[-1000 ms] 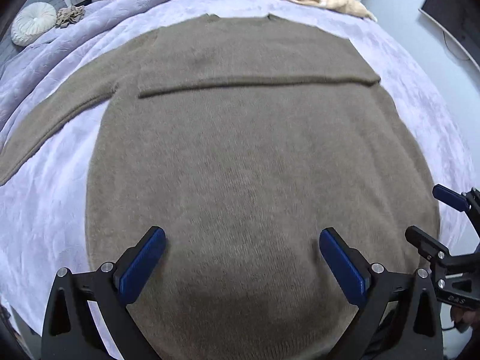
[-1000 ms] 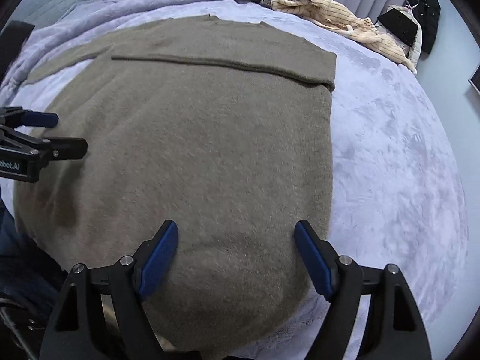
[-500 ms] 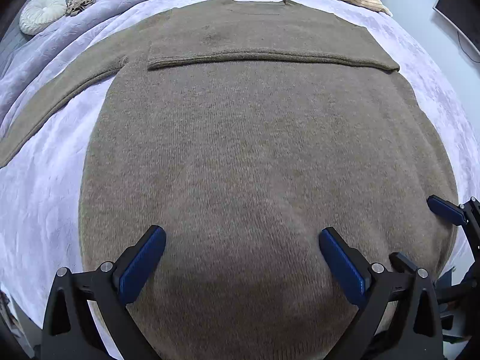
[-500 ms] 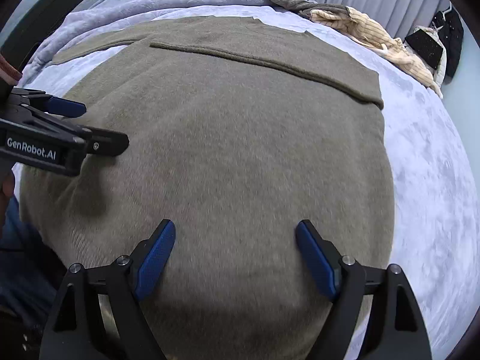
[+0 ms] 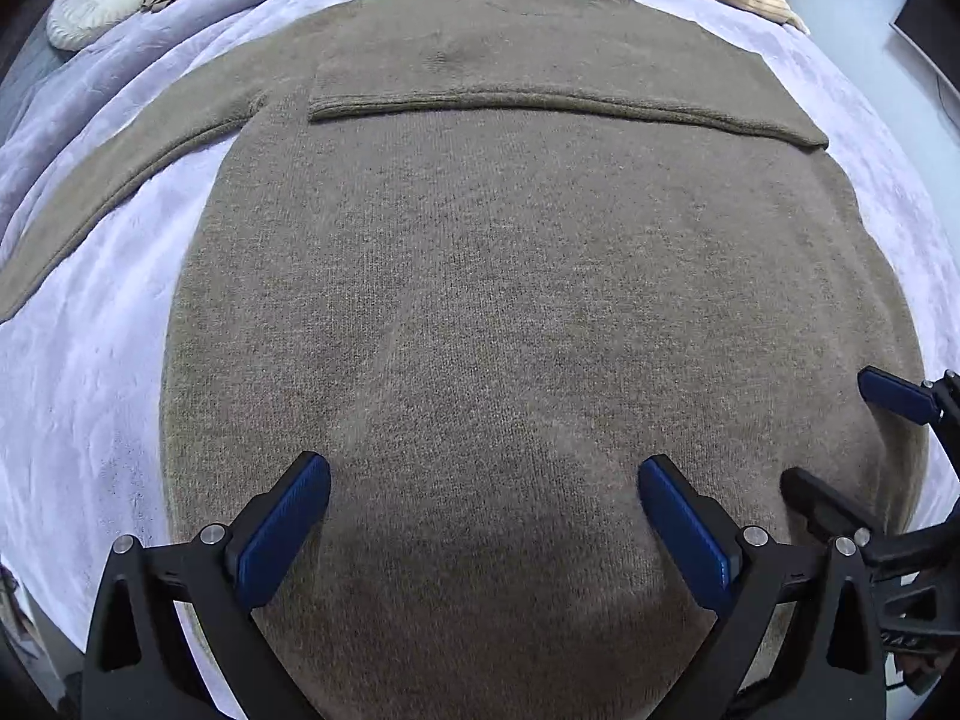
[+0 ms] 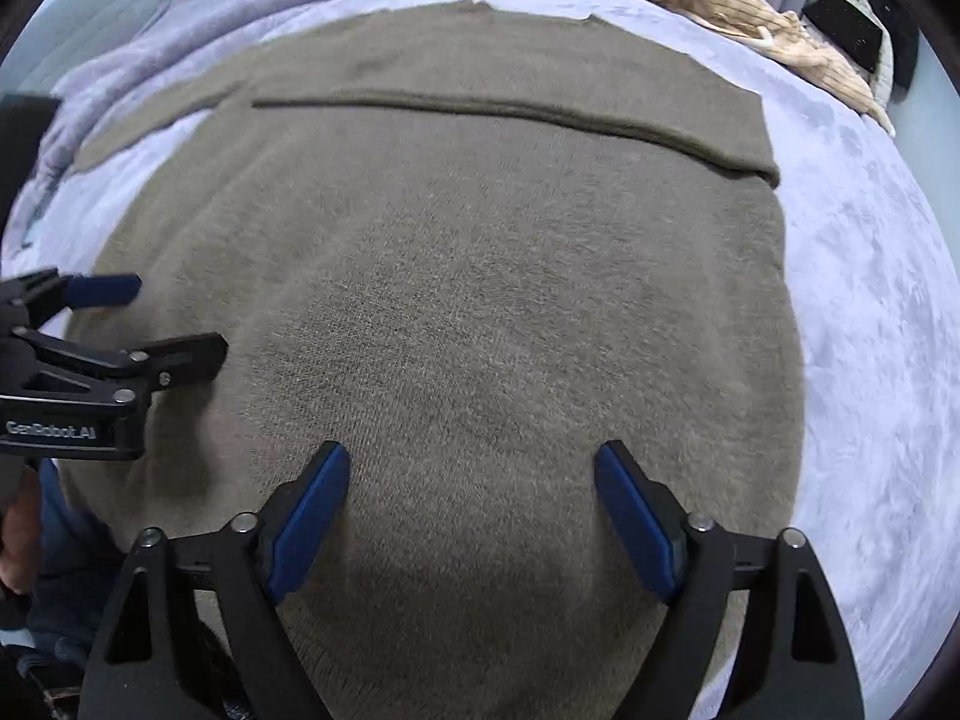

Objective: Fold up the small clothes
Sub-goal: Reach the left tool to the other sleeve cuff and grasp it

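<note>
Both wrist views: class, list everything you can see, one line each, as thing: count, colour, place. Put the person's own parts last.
sweater: one, olive-brown, flat on the bed, right sleeve folded across the chest, left sleeve stretched out
blanket: one, lilac, under the sweater
cushion: one, white, round, far left
clothes pile: one, cream and brown, far right
black item: one, beyond the pile
left gripper: one, black with blue pads, open above the hem
right gripper: one, same colours, open above the hem
</note>
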Demonstrator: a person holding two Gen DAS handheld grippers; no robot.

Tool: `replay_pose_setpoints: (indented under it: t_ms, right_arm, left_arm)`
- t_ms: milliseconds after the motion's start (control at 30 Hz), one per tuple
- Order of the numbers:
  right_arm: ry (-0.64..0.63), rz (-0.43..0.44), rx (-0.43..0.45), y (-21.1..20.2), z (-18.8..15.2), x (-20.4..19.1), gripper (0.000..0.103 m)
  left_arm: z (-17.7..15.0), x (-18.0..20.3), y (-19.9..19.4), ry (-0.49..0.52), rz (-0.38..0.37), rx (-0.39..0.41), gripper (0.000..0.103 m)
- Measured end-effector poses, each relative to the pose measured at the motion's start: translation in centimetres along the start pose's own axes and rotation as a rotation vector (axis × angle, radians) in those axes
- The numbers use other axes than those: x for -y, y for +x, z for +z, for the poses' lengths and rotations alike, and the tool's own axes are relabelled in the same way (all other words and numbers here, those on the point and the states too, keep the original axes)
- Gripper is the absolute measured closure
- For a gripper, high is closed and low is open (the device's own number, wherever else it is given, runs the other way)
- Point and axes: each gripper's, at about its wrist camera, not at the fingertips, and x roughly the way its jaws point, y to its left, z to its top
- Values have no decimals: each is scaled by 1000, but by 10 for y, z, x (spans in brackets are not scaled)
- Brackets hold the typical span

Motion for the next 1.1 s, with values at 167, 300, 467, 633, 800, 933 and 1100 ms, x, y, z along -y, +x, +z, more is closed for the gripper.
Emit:
replay_pose_setpoints:
  t_ms: [167, 300, 467, 633, 800, 933, 1100]
  right_arm:
    - [-8, -12, 21, 3, -3, -4, 10]
    - [-57, -68, 38, 4, -10, -13, 3]
    - [11, 13, 92, -31, 22, -4, 3]
    - [0, -62, 162, -40, 58, -13, 3]
    - [-35, -47, 138, -35, 69, -24, 3]
    - [-72, -54, 111, -23, 81, -40, 3]
    - [-87, -60, 77, -10, 94, -56, 3]
  left_arm:
    - [1, 0, 2, -23, 10, 22, 0]
    - [10, -4, -2, -47, -5, -9, 0]
    - [34, -55, -29, -188, 41, 109, 0]
    - [57, -149, -31, -437, 96, 199, 0]
    - [62, -274, -18, -747, 60, 270, 0]
    - [47, -352, -12, -915, 29, 343, 0]
    - [25, -428, 16, -1071, -215, 465, 0]
